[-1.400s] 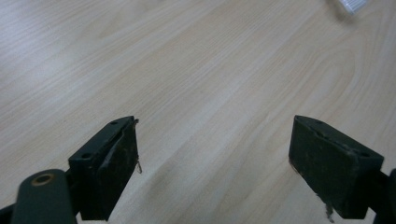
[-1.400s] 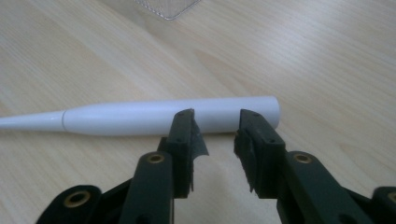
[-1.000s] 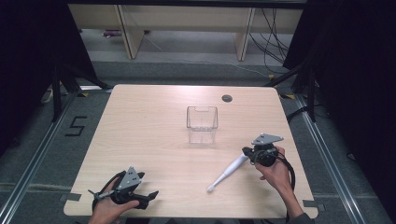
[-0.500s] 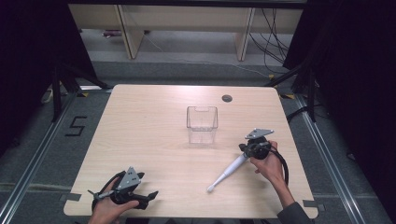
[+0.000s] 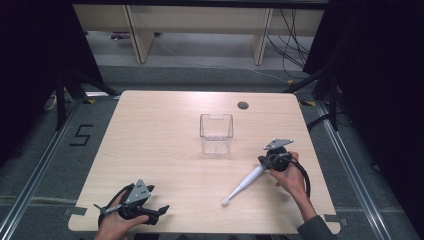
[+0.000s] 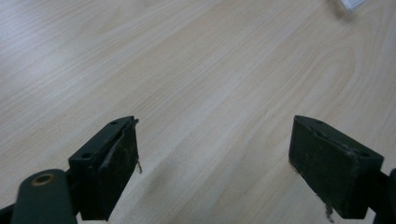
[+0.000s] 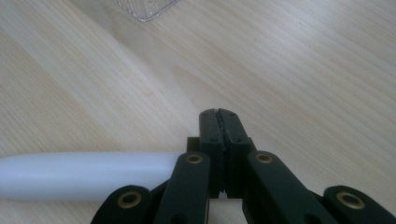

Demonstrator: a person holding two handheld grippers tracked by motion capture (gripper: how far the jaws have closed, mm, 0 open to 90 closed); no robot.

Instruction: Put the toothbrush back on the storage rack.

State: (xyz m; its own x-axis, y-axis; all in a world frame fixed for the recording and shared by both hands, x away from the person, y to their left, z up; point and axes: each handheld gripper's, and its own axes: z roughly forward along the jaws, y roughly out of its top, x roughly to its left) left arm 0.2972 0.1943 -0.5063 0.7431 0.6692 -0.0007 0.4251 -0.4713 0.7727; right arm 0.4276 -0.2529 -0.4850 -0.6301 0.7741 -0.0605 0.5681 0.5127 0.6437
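High view shows a white stick-shaped tool [image 5: 246,182], perhaps an electric toothbrush handle, lying aslant on the worktop [image 5: 160,130], near the right edge and a little toward the person from the clear plastic container [image 5: 216,133]. Its thick end sits at the right gripper [image 5: 265,163]; its thin end points toward the near edge. Right gripper view has the 2 jaws pressed together with no gap, and the white tool [image 7: 88,175] running off beside and under the linkage, so I cannot tell whether the jaws actually pinch its end or merely rest against it. The left gripper [image 5: 152,214] waits at the near left corner, well apart, its jaws spread over bare wood.

My guess is the tool is bound for the container. To do that well, confirm a firm pinch on the thick end, raise it slowly so the long free end does not swing, then turn it upright before lowering it inside the rim.
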